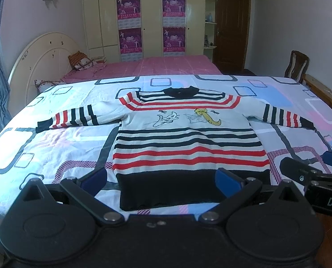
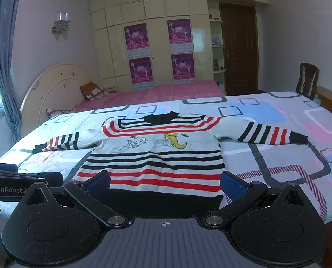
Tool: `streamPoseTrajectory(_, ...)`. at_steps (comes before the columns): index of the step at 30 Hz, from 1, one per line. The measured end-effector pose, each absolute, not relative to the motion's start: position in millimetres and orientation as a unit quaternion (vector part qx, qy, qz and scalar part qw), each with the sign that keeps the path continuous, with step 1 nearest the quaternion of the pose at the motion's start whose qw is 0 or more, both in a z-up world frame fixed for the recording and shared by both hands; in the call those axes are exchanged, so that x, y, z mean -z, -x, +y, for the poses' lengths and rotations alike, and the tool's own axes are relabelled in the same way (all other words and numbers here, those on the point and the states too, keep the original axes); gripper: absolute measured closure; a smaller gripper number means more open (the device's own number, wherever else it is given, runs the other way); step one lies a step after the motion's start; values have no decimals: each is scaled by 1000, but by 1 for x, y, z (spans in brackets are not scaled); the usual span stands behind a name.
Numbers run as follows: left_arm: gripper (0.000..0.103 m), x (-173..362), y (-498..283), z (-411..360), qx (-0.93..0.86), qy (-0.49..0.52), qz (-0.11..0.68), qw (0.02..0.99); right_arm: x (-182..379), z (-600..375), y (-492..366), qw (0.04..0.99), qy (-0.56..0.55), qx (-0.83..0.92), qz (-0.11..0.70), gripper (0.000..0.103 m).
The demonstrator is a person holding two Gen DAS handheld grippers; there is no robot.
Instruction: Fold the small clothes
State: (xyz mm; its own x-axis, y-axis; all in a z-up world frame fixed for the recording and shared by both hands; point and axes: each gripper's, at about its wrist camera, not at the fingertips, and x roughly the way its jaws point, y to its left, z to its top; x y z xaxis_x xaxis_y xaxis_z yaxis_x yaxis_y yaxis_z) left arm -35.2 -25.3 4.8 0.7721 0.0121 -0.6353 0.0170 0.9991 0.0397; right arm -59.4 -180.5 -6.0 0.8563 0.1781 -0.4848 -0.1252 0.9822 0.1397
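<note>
A small striped sweater (image 1: 183,138) in white, red and black lies flat and face up on the patterned bedsheet (image 1: 65,138), sleeves spread to both sides, black hem nearest me. It also shows in the right wrist view (image 2: 157,163). My left gripper (image 1: 161,182) is open, its blue pads on either side of the left part of the hem, just above it. My right gripper (image 2: 164,182) is open over the right part of the hem. Neither holds anything. The right gripper also shows at the right edge of the left wrist view (image 1: 311,169).
A second bed with a pink cover (image 1: 154,67) and pillows (image 1: 81,61) stands behind. A wooden bed frame (image 1: 322,89) and a chair (image 1: 296,67) are at the far right. Wardrobes (image 1: 143,17) and a door (image 1: 231,29) line the back wall.
</note>
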Motion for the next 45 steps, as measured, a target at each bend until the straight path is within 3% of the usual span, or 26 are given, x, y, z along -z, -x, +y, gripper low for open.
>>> streamPoseTrajectory(45, 0, 1, 23, -41, 1, -26, 347, 938, 15, -202, 47, 961, -62, -62, 263, 0)
